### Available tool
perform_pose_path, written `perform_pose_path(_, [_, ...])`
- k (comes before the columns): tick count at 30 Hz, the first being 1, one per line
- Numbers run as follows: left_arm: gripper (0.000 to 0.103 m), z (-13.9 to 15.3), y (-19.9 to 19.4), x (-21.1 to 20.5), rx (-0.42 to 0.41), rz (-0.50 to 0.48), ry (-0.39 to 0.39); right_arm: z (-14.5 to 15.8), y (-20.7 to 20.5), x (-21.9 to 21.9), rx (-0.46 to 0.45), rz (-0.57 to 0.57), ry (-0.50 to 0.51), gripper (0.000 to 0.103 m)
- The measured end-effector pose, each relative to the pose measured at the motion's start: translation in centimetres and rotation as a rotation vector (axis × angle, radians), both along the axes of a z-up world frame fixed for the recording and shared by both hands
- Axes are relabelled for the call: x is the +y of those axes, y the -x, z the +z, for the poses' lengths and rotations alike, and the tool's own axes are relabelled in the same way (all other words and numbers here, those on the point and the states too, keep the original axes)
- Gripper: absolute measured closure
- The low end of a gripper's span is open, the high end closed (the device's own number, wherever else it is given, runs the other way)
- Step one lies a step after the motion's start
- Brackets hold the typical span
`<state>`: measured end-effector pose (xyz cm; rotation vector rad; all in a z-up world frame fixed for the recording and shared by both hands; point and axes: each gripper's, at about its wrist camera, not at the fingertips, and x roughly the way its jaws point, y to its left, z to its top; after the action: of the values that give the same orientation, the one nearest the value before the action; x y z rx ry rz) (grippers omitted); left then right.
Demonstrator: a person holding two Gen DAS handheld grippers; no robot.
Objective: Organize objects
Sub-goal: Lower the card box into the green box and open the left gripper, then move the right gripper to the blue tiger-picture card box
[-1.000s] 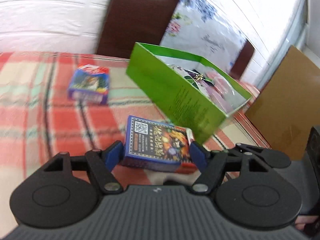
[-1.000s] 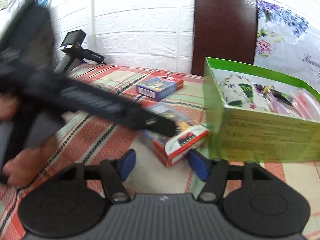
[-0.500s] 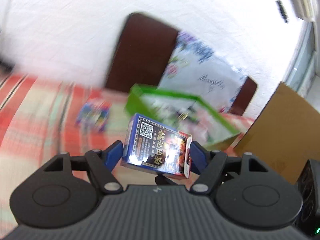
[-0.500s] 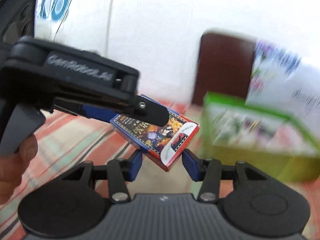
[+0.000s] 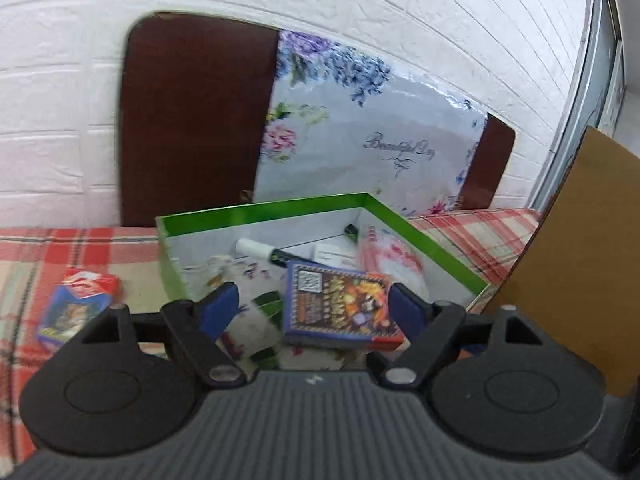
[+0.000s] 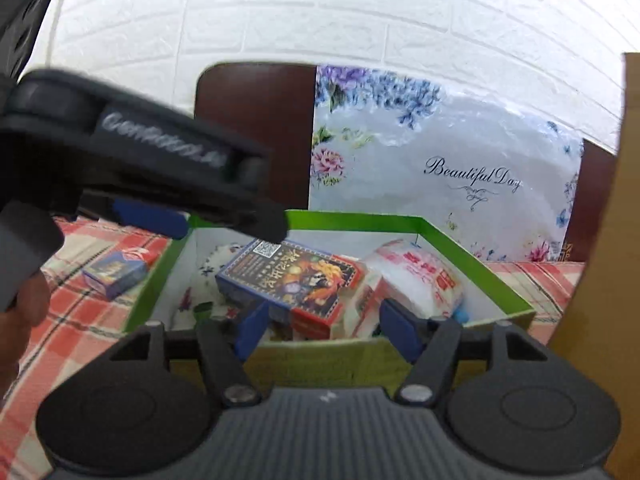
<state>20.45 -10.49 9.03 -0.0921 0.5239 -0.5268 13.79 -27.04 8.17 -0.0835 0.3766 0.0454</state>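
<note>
A blue and red card box [image 5: 340, 308] lies inside the green box [image 5: 260, 210], on top of its contents; it also shows in the right wrist view [image 6: 292, 280]. My left gripper [image 5: 314, 308] is open above the green box, its jaws wide, with the card box lying loose between them. In the right wrist view the left gripper's fingers [image 6: 256, 210] hover over the green box's [image 6: 360, 220] left side. My right gripper [image 6: 320, 330] is open and empty at the box's near wall. A second card box [image 5: 78, 300] lies on the plaid cloth to the left.
The green box also holds a marker [image 5: 276, 256], a patterned cloth [image 5: 260, 308] and a white and red plastic packet [image 6: 420, 280]. A brown cardboard panel [image 5: 576, 248] stands at the right. A dark headboard with a floral cover [image 5: 380, 140] is behind, against the white wall.
The left gripper lifted the card box from the cloth, carried it over the green box and opened. The card box now lies inside the green box. The right gripper moved up to the box.
</note>
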Motion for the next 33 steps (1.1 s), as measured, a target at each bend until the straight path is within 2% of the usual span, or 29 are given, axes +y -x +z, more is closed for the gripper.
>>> perform_pose_path(3, [0.019,0.0,1.6,2.8,-0.009,0.076,-0.049,0.5,2.4,0.8,-0.038,0.041,-0.062,0.039])
perform_pose_path(6, [0.020,-1.1,2.3,7.2,0.009,0.187,-0.094,0.6,3.9,3.4,-0.046,0.141,-0.057,0.039])
perform_pose_path(9, [0.020,-2.9,2.1,12.0,0.068,0.332,-0.162,0.2,4.2,7.6,0.006,0.283,-0.019,0.039])
perform_pose_path(11, [0.020,-4.3,1.7,15.2,0.111,0.429,-0.205,0.1,2.9,10.2,0.067,0.354,-0.037,0.039])
perform_pose_path(14, [0.020,-6.5,1.4,19.7,0.157,0.538,-0.236,-0.3,-0.3,14.1,0.136,0.362,-0.041,0.039])
perform_pose_path(15, [0.014,-7.2,1.3,21.2,0.176,0.569,-0.229,-0.6,-1.7,15.2,0.157,0.350,-0.039,0.039])
perform_pose_path(16, [0.009,-7.7,1.6,22.8,0.172,0.580,-0.182,-1.1,-2.9,16.2,0.175,0.326,-0.040,0.038])
perform_pose_path(18, [0.008,-8.6,1.9,26.1,0.206,0.587,-0.005,-1.8,-5.7,17.7,0.188,0.272,-0.048,0.027])
perform_pose_path(19, [0.008,-8.7,2.0,26.9,0.203,0.598,0.053,-2.1,-7.2,18.3,0.198,0.246,-0.062,0.018])
perform_pose_path(20, [0.008,-8.8,2.0,27.2,0.203,0.598,0.074,-2.5,-8.8,18.7,0.211,0.224,-0.081,0.016])
perform_pose_path(21, [0.007,-8.9,1.9,27.0,0.198,0.593,0.063,-2.9,-10.3,19.2,0.228,0.211,-0.093,0.015])
perform_pose_path(24, [0.003,-9.0,1.6,25.5,0.177,0.585,-0.012,-4.3,-14.5,21.0,0.278,0.140,-0.041,0.006])
perform_pose_path(25, [0.003,-9.1,1.5,25.5,0.177,0.585,-0.010,-5.0,-15.9,21.4,0.316,0.110,-0.024,0.006])
perform_pose_path(27, [0.003,-9.3,1.5,25.6,0.175,0.585,-0.004,-5.2,-17.4,21.3,0.335,0.083,-0.062,0.009])
perform_pose_path(29, [0.003,-9.4,1.6,25.7,0.172,0.586,-0.007,-5.2,-17.7,21.5,0.338,0.090,-0.055,0.027])
perform_pose_path(32, [0.003,-9.4,1.6,25.7,0.172,0.585,-0.004,-5.1,-15.7,21.6,0.330,0.150,-0.035,0.042])
perform_pose_path(33, [0.003,-9.4,1.6,25.7,0.171,0.585,-0.005,-5.1,-14.4,21.3,0.328,0.183,-0.028,0.043])
